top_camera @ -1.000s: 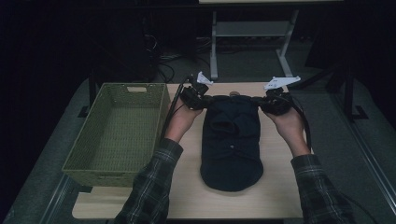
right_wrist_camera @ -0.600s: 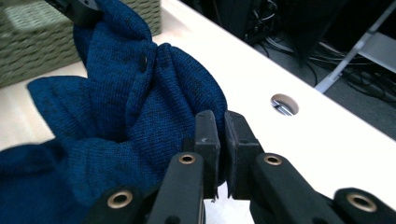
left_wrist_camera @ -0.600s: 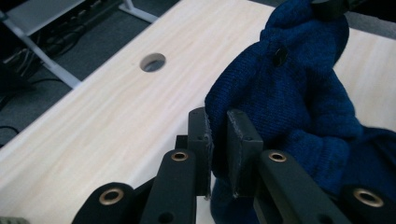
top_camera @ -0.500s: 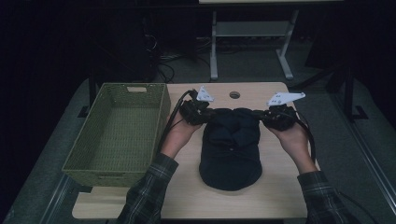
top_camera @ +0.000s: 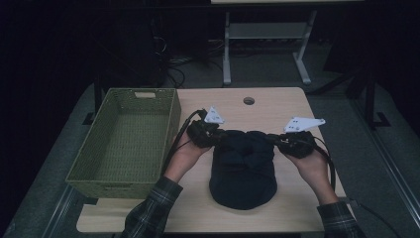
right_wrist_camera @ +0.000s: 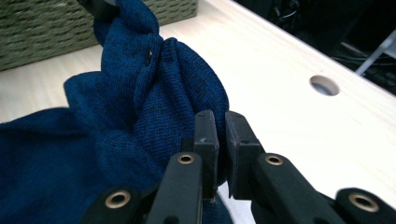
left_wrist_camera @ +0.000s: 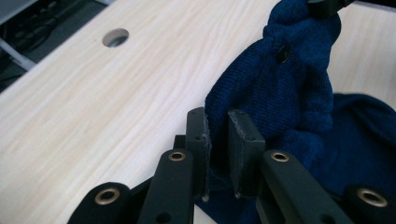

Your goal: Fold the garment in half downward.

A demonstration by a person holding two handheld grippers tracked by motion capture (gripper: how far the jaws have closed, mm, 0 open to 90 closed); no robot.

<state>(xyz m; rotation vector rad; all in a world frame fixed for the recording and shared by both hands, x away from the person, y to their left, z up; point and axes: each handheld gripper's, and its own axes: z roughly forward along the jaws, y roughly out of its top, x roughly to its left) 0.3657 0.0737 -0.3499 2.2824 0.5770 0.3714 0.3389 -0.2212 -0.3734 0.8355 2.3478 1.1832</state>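
Two grippers have drawn back toward the person since half a second ago, bringing the far edge of the dark blue knit garment (top_camera: 242,166) with them, so the cloth now covers less of the table's length and more bare wood shows beyond it. At the far left the green woven basket (top_camera: 124,134) stands along the table's left edge, with nothing in it that can be seen. Just right of it, the left gripper (top_camera: 212,135) has its jaws nearly closed on a fold at the garment's far left corner. The garment lies on the middle of the wooden table (top_camera: 262,106), its near hem short of the front edge. The right gripper (top_camera: 283,142) pinches the far right corner the same way, with open tabletop between it and the right edge.
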